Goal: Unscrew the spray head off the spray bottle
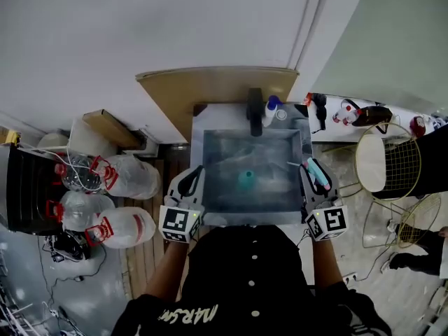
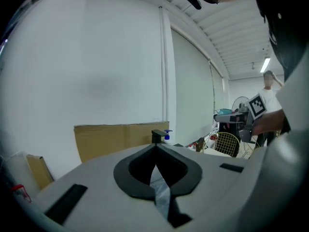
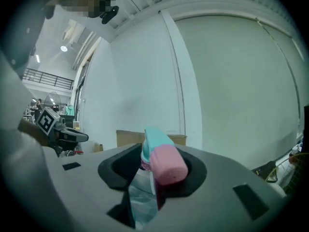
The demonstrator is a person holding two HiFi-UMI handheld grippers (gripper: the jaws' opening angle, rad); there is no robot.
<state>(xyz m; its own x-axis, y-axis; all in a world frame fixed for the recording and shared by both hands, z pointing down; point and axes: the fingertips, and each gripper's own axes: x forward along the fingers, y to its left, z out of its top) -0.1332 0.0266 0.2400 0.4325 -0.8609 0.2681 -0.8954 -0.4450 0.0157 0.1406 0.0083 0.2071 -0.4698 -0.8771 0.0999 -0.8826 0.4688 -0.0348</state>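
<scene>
A teal spray bottle point(image 1: 246, 180) without its head stands in the steel sink point(image 1: 210, 145). The teal and pink spray head point(image 1: 317, 172) is off the bottle and sits between the jaws of my right gripper point(image 1: 313, 177), over the sink's right rim. In the right gripper view the spray head point(image 3: 161, 161) sticks out level from the right gripper point(image 3: 147, 178), pink trigger toward the camera. My left gripper point(image 1: 192, 182) hovers over the sink's left rim. In the left gripper view the left gripper point(image 2: 155, 170) has its jaws together with nothing in them.
A black faucet point(image 1: 255, 110) and a blue-pump soap bottle point(image 1: 271, 110) stand behind the basin, before a cardboard sheet point(image 1: 210, 89). Large water jugs point(image 1: 119, 177) lie on the floor at the left. A wire chair point(image 1: 392, 163) stands at the right.
</scene>
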